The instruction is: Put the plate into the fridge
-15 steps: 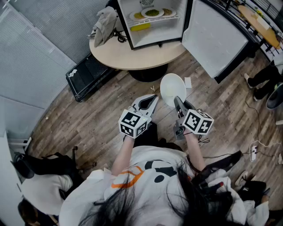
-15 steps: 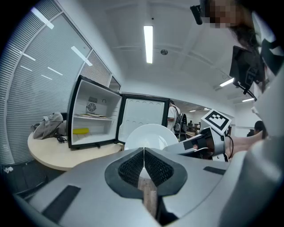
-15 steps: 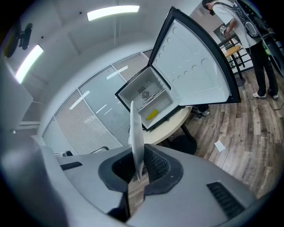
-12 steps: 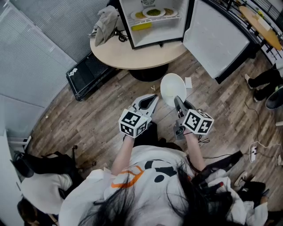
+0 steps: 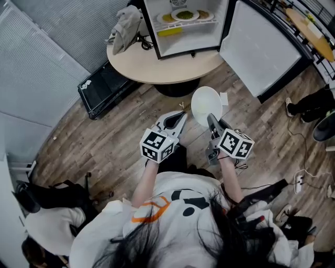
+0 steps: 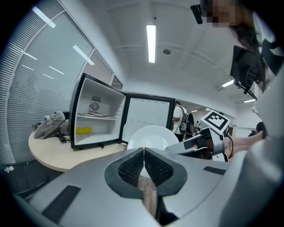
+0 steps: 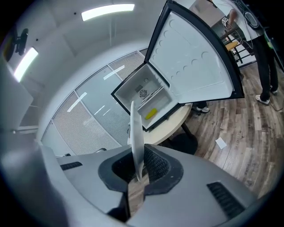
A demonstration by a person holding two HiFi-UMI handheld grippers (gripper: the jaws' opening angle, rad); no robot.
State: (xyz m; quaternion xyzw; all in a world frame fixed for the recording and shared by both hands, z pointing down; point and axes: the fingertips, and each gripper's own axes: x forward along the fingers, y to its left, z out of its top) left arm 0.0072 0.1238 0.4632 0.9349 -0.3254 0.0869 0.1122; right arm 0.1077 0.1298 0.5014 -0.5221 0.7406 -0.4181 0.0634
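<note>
- The room had a wood-plank floor (image 5: pixel 120 131) and slatted blinds (image 5: pixel 31 63) along the wall. A round pale desk (image 5: pixel 157 65) stood ahead of the person.
- A small fridge (image 5: pixel 183 31) sat on that desk. Its door (image 5: pixel 259 49) was swung wide to the right, so the inside faced the person.
- Dishes of food (image 5: pixel 185 15) lay on its shelf, with a yellow item (image 5: pixel 169 32) below them.
- A crumpled grey cloth (image 5: pixel 125 29) lay on the desk just left of the fridge. A black case (image 5: pixel 104 89) sat on the floor beside the desk's foot.
- The right gripper (image 5: pixel 211 118) had its jaws clamped on the rim of the white plate (image 5: pixel 205 103). It held the plate over the floor, short of the desk edge and well apart from the fridge.
- The left gripper (image 5: pixel 182 116) hovered just beside the plate, its jaws pressed together on nothing.
- A scrap of paper (image 5: pixel 223 98) lay on the floor near the plate, and someone's legs (image 5: pixel 314 91) stood off to the right.
</note>
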